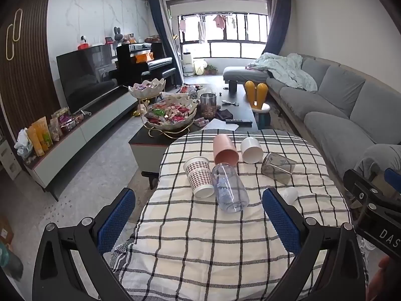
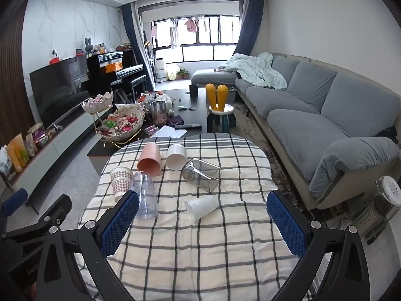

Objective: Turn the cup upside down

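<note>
Several cups lie on their sides on the checked tablecloth (image 1: 200, 250) (image 2: 200, 255): a houndstooth paper cup (image 1: 200, 178) (image 2: 121, 181), a clear plastic cup (image 1: 229, 188) (image 2: 145, 195), a pink cup (image 1: 224, 150) (image 2: 149, 159), a white cup (image 1: 252, 149) (image 2: 176, 156), a smoky glass cup (image 1: 278, 167) (image 2: 201, 174) and a small translucent cup (image 1: 289, 195) (image 2: 202, 207). My left gripper (image 1: 199, 215) is open and empty, just short of the clear cup. My right gripper (image 2: 203, 222) is open and empty, with the translucent cup between its fingers.
Beyond the table stands a dark coffee table (image 1: 240, 105) with a tiered candy bowl (image 1: 170, 115) and a jar. A grey sofa (image 2: 313, 115) runs along the right. A TV cabinet (image 1: 82, 125) lines the left wall. A heater (image 2: 381, 208) stands at the right.
</note>
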`<action>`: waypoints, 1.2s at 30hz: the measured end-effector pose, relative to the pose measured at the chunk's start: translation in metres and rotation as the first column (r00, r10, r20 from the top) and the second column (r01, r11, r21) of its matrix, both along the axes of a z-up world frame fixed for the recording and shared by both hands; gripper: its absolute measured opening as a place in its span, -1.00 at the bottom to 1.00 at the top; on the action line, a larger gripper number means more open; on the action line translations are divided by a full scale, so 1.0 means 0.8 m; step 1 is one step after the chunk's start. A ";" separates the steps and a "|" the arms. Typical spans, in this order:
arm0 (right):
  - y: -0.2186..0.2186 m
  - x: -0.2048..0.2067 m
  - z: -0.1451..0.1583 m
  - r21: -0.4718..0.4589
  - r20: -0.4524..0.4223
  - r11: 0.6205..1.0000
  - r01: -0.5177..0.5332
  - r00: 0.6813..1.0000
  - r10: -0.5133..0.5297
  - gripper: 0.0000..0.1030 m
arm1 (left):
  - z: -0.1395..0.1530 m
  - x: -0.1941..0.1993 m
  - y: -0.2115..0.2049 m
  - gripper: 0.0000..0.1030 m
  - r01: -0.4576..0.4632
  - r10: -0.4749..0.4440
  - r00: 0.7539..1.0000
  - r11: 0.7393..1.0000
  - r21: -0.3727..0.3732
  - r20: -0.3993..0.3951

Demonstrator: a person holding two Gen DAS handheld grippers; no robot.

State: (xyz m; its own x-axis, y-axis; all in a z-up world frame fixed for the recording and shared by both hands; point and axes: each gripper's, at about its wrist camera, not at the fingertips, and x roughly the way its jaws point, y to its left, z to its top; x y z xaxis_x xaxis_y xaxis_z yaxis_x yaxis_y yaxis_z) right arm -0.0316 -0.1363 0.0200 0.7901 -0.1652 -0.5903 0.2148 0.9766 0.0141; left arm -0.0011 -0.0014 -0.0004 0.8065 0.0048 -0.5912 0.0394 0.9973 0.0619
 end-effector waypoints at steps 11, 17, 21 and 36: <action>0.000 0.001 -0.002 0.013 0.003 1.000 -0.002 1.000 0.001 0.99 | -0.001 -0.002 -0.001 1.00 0.000 0.000 1.000 1.000 -0.001 0.011; 0.000 0.001 -0.002 0.015 0.000 1.000 0.000 1.000 0.000 0.99 | 0.000 -0.002 -0.002 1.00 0.003 -0.003 1.000 1.000 -0.003 0.009; 0.000 0.001 -0.001 0.015 -0.001 1.000 -0.001 1.000 0.001 0.99 | -0.001 -0.002 -0.004 1.00 0.002 -0.002 1.000 1.000 -0.002 0.008; 0.000 0.001 -0.002 0.016 -0.004 1.000 -0.001 1.000 0.001 0.99 | 0.000 -0.002 -0.002 1.00 0.002 -0.002 1.000 1.000 -0.004 0.008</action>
State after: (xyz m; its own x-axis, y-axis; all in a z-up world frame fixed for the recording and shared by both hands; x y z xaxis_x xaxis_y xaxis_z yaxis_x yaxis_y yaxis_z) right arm -0.0307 -0.1364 0.0182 0.7878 -0.1550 -0.5961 0.2142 0.9763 0.0292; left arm -0.0026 -0.0027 -0.0004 0.8110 0.0002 -0.5851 0.0414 0.9975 0.0578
